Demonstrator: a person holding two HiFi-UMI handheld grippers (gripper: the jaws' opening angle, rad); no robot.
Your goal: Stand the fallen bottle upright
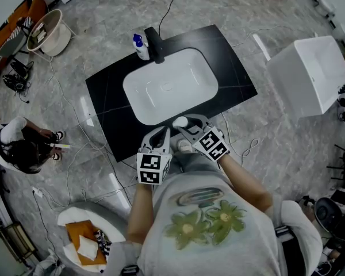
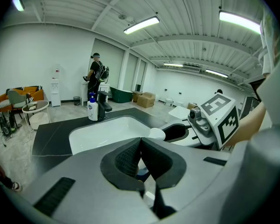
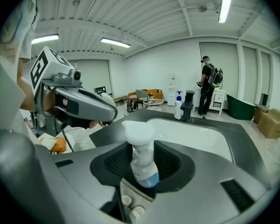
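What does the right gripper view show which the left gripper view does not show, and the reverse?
Only the right gripper view: the full body of the bottle, upright between its own fingers, and the left gripper at the left. Only the left gripper view: its own fingers closed together, and the right gripper with its marker cube. Both: the white sink, the faucet, the soap dispenser and a person standing far behind.

Bottle (image 3: 141, 148) bottom out of sight within the right gripper (image 3: 142, 171).
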